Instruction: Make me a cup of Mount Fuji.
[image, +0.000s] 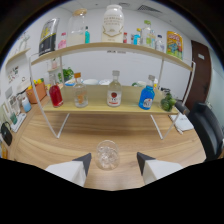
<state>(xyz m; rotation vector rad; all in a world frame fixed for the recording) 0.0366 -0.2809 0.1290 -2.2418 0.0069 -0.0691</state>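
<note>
Hovering over the wooden table (45, 142), we keep our gripper (114, 161) released, fingers spread either side of the empty glass (107, 154) that stands on its own between them. Bottles line the lower shelf (100, 107) beyond, within reach for pouring.

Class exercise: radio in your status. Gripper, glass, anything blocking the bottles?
Gripper open, empty. Clear glass upright on wooden table, between the fingertips with gaps either side. Bottles on lower shelf beyond; nothing in the way.
</note>
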